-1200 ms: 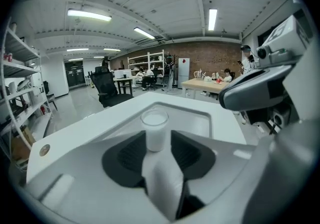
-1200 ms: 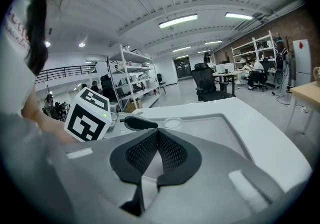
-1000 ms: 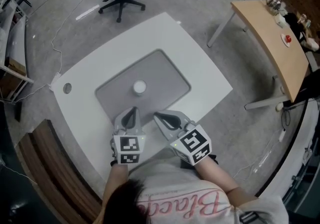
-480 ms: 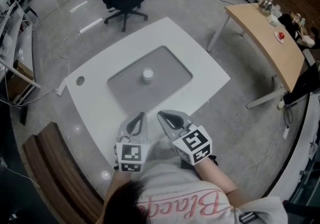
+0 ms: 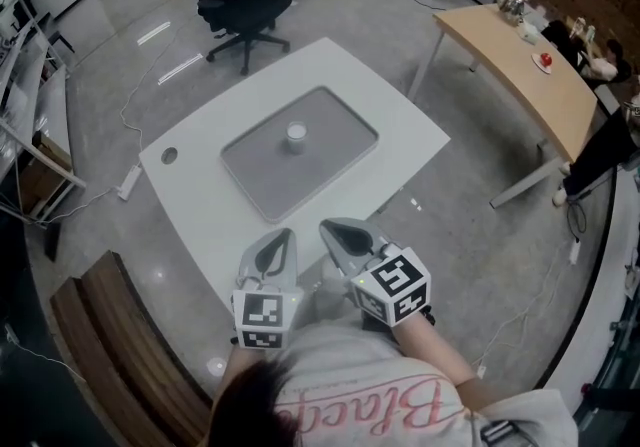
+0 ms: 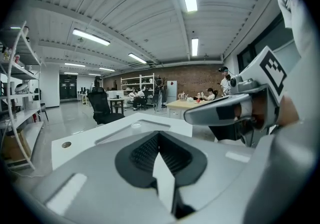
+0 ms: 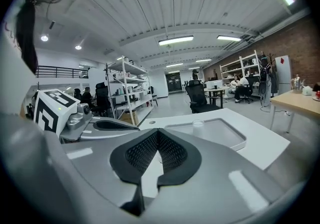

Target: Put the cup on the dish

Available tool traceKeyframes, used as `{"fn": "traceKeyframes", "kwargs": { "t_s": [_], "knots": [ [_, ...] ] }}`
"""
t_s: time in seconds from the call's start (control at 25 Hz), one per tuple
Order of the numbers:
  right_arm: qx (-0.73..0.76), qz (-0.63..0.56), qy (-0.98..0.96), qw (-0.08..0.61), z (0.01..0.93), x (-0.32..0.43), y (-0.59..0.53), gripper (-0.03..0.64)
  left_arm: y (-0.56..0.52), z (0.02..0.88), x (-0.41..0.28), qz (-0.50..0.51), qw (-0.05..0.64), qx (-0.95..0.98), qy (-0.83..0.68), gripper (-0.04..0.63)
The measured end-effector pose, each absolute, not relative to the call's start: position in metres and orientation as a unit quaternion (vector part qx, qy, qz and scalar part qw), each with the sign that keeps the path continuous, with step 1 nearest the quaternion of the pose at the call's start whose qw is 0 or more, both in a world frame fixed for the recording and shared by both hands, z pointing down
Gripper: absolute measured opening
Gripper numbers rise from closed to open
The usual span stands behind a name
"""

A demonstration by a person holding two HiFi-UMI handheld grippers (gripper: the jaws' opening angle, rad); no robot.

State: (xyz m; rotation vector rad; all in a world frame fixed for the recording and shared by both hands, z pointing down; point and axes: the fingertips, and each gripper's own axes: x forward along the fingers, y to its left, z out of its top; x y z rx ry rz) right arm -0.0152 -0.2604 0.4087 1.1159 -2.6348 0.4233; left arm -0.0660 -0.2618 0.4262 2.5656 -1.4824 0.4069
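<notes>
Cup (image 5: 296, 135): found upright mid-way on the grey dish (image 5: 335, 150) of the white table (image 5: 200, 205); left gripper (image 5: 282, 237) and right gripper (image 5: 332, 230) are held closed, empty, well apart from it; placing is judged done, no further grip called for

Left tongs (image 5: 282, 236): I hold them low in the middle of the head view, jaws pressed together with nothing between them.
Right tongs (image 5: 329, 227): just beside the left pair, jaws also together and empty.
Pose: both point toward the top of the frame, tips leaning slightly toward each other but apart.
Right forearm (image 5: 440, 350): bare, running off to the lower right.
</notes>
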Motion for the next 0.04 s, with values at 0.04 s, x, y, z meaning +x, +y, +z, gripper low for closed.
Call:
{"fn": "traceKeyframes", "kwargs": {
  "t_s": [0.04],
  "knots": [
    [0.383, 0.144, -0.904, 0.124, 0.4079, -0.0157, -0.2560, 0.000, -0.2563, 0.4247, -0.0664, 0.134, 0.075, 0.856, -0.493, -0.002]
  ]
}}
